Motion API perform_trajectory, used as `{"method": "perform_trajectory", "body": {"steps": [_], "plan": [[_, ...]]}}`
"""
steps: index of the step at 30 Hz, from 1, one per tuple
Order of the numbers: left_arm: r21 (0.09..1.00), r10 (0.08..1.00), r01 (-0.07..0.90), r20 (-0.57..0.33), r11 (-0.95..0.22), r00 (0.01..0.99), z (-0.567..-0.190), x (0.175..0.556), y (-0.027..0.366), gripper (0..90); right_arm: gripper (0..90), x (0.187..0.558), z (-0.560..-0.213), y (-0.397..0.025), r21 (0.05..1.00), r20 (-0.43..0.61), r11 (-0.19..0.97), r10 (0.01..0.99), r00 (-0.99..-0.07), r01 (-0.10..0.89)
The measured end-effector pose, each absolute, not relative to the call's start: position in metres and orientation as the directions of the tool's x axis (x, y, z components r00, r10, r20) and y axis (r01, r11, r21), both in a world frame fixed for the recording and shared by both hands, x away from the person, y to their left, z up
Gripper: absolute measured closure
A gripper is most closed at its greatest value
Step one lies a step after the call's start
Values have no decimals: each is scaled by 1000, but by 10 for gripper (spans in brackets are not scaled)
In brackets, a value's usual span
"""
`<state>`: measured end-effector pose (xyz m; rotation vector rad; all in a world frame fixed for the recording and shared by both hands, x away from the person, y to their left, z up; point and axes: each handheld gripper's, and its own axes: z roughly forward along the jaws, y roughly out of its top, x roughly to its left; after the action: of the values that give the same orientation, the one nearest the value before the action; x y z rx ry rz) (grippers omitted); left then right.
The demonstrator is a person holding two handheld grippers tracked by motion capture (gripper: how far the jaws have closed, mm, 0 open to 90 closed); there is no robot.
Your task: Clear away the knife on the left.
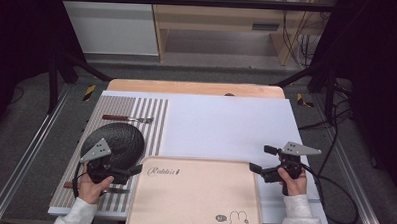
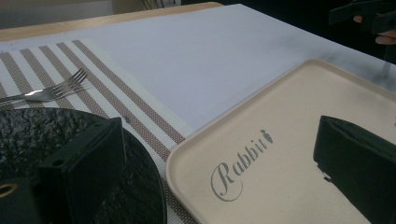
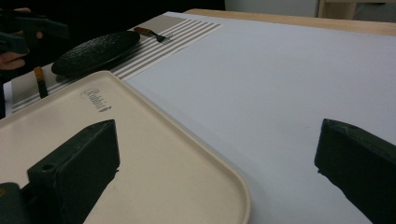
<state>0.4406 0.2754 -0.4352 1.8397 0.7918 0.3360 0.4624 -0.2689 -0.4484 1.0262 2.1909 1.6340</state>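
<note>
Left tool (image 1: 132,170): jaws spread wide, nothing between them. In the left gripper view one jaw hangs over the near right part of the black plate (image 2: 28,135), the other over the left part of the beige tray (image 2: 261,186). Whether either jaw touches what is under it cannot be told. The hand (image 1: 91,186) holding it sits at the near left of the worktop (image 1: 226,123).

Right tool (image 1: 263,161): jaws also wide apart, gripping nothing. In the right gripper view one jaw stands over the tray's right part, the other over the bare white surface; the tray's right rim runs between them. The right hand (image 1: 295,181) is just right of the tray.

Beige tray (image 1: 193,197): near centre of the worktop, between the two tools, flat, with "Rabbit" lettering at its far left corner and a small rabbit drawing near its near right corner.

Black plate (image 1: 114,141): round, rough-textured, on the striped placemat (image 1: 151,115) at the left, just left of the tray's far left corner.

Fork (image 1: 128,118): brown handle, lying across the placemat on the far side of the plate, tines pointing right.

Knife (image 1: 118,191): on the placemat on the near side of the plate, partly under the left hand; brown handle end at the left.
</note>
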Motion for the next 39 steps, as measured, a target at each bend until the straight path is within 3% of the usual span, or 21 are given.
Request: {"method": "perform_trajectory", "body": {"steps": [23,39], "plan": [[885,641,371,-113,-283,759,-421,446,273,23,3,461,-448,-269,906,224,143,638,-737,399],[848,657,390,-67,-359,751,-407,437,306,20,3,461,-449,-268,901,227,150,638,-736,408]]}}
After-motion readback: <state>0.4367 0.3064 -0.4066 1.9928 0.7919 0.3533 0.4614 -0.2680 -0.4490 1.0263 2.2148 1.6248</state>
